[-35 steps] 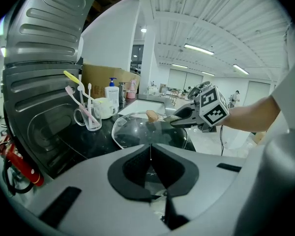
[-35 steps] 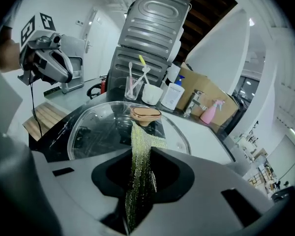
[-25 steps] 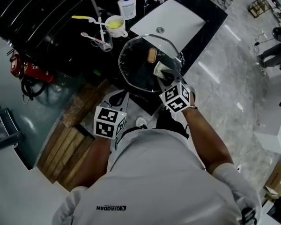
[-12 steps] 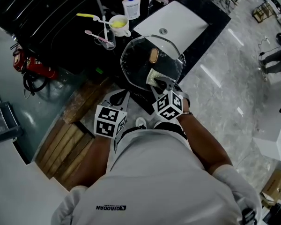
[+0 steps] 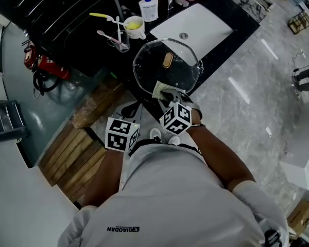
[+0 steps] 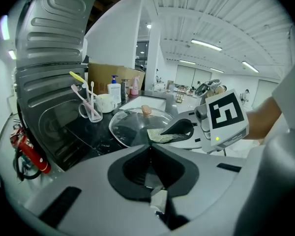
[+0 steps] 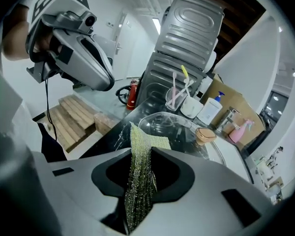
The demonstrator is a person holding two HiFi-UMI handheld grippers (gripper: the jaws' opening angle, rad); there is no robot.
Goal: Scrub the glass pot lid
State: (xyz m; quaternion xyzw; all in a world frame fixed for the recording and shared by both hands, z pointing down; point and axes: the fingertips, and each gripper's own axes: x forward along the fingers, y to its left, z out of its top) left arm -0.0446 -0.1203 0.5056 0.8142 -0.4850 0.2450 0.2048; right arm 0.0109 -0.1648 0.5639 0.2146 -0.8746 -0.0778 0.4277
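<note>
Glass pot lid [image 5: 167,68] lying on black countertop [image 5: 82,45] beside white sink [image 5: 195,27], right gripper [image 7: 140,154] clamped on green mesh scouring cloth [image 5: 161,90] at lid's near rim, left gripper [image 6: 150,149] jaws together, empty, short of lid.

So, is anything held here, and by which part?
The right gripper pinches the scouring cloth by its near end; the left gripper is shut on nothing.

head view steeply down, gripper views low, close, all sharing lid [image 5: 159,75]

A black counter [image 5: 242,23] with a white sink [image 5: 201,22], glossy grey floor [image 5: 247,102], wooden steps [image 5: 77,158].
</note>
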